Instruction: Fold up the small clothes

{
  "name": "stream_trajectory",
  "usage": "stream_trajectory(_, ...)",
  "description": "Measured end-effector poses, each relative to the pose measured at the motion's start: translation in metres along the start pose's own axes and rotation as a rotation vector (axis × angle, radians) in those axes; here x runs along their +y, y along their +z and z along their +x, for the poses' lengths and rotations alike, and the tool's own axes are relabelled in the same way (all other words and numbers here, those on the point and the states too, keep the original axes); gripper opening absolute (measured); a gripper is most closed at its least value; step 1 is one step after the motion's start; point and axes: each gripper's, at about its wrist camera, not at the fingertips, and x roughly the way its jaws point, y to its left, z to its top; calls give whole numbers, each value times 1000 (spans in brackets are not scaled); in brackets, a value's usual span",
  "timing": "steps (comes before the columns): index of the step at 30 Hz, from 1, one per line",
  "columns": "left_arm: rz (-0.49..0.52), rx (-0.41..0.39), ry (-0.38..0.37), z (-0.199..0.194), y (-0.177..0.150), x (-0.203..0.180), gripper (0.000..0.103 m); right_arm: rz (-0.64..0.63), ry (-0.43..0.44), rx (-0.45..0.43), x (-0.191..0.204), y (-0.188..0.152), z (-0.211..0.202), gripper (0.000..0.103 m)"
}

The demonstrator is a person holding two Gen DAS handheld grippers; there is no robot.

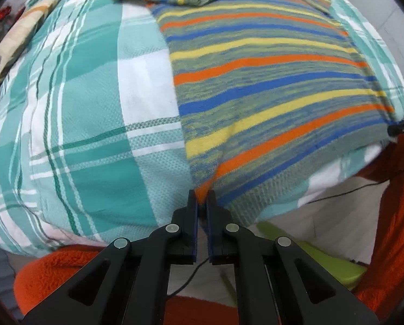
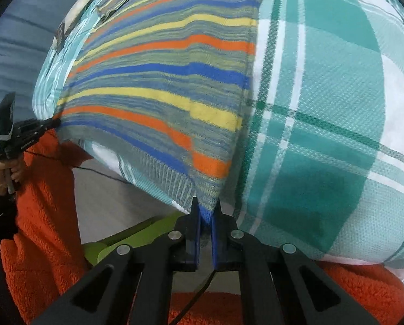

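Two hem corners of the striped sweater are clamped, one by the left gripper and one by the right gripper. Ahead of the tongs, one sleeve is seen already folded in; the garment is otherwise spread flat on the plaid cloth, so the body fold is judged still to be made.

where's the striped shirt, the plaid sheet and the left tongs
striped shirt (image 1: pixel 269 62): left wrist view, middle of its body
plaid sheet (image 1: pixel 93 103): left wrist view, bare part beside the shirt
left tongs (image 1: pixel 201 197): left wrist view, between the tips

Ahead of both grippers, the plaid bed cover carries a striped sweater spread flat, pillow far left.
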Motion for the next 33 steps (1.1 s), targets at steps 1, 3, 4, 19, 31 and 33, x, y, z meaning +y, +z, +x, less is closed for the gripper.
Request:
stream_trajectory(1,-7,13,8,9,1,-4,3,16,-2,4,-2,2,5,6)
stream_trajectory(3,-13,51,42,32,5,-7,3,47,-9,22,-7,3,23,6)
stream_trajectory(4,-10,55,64,36,7,-10,3,53,-18,28,-8,2,28,6)
stream_trajectory(19,-60,-83,272,-24,-26,-14,74,167,-73,-49,-4,-15,4,50)
stream_trajectory(31,-385,-510,246,-73,2,14,86,-346,-467,-498,46,110,-106,50)
stream_trajectory(33,-405,-512,246,-64,-2,13,86,-422,-462,-490,63,142,-82,50)
